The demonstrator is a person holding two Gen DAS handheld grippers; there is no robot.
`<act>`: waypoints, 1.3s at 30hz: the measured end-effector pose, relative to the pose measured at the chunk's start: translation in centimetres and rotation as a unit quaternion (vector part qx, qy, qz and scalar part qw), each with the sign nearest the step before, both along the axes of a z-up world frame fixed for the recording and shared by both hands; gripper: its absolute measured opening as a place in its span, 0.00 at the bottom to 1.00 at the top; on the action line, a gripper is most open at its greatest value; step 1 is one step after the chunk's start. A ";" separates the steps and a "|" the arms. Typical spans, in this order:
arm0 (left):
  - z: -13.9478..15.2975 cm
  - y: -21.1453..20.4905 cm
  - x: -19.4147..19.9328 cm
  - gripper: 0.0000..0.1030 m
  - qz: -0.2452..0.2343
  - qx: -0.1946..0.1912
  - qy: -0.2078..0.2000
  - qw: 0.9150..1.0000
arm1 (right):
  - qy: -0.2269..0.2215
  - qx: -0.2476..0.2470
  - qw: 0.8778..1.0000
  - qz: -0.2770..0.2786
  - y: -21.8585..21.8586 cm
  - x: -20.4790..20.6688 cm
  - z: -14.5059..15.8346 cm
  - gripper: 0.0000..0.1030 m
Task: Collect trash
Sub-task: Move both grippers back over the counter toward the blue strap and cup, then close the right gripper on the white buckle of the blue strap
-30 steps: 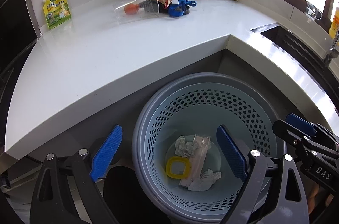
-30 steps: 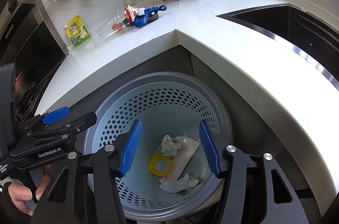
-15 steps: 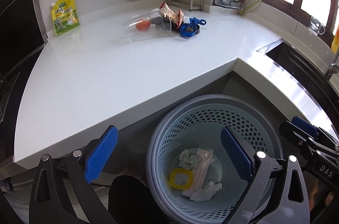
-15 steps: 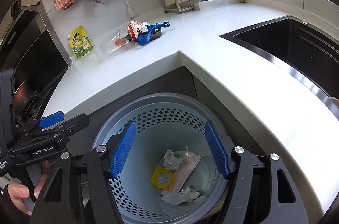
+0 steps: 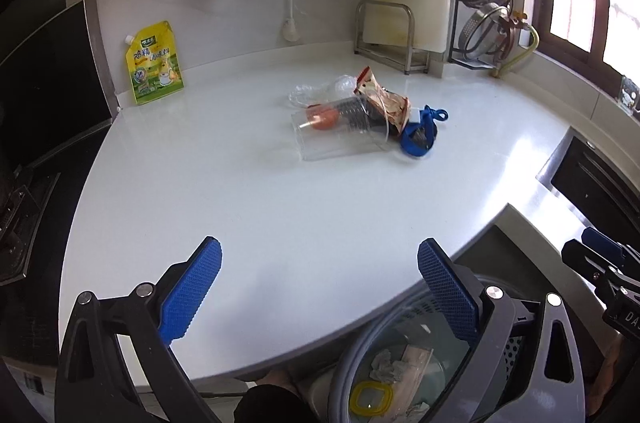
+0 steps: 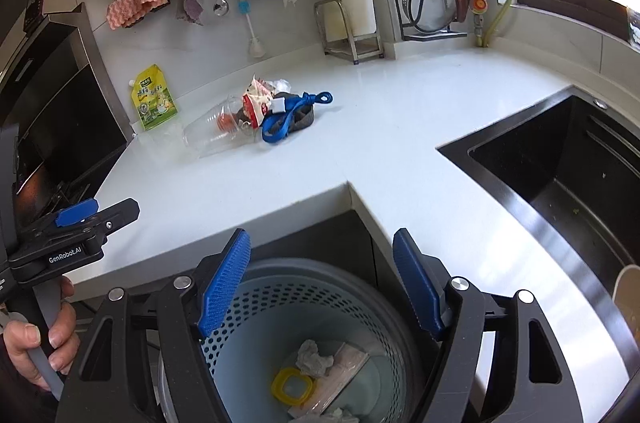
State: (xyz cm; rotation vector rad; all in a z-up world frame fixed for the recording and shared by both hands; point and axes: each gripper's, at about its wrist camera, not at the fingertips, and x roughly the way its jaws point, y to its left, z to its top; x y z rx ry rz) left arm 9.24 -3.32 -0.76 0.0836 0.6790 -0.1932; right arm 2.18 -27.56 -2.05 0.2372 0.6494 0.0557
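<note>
A pile of trash lies on the white counter (image 5: 240, 207): a clear plastic cup (image 5: 340, 137) on its side, a snack wrapper (image 5: 382, 99), a blue strap (image 5: 420, 135) and a clear bag (image 5: 316, 89). The pile also shows in the right wrist view (image 6: 256, 115). A grey perforated bin (image 6: 328, 303) stands below the counter edge and holds crumpled paper (image 6: 314, 357) and a yellow lid (image 6: 290, 385). My left gripper (image 5: 320, 287) is open and empty over the counter's near edge. My right gripper (image 6: 320, 279) is open and empty above the bin.
A yellow pouch (image 5: 154, 67) leans on the back wall. A metal rack (image 5: 390, 35) and a dish rack (image 5: 496, 3) stand at the back right. A black sink (image 6: 560, 167) is at the right. A stove (image 5: 24, 199) lies at the left.
Both grippers have risen and tilted up from the bin toward the counter. The left one now looks over the counter at the trash pile. Both stayed open.
</note>
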 end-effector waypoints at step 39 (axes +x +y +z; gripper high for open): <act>-0.5 -3.3 11.3 0.94 0.028 0.003 0.009 1.000 | 0.067 -0.113 0.990 0.048 2.8 22.2 -0.6 0.64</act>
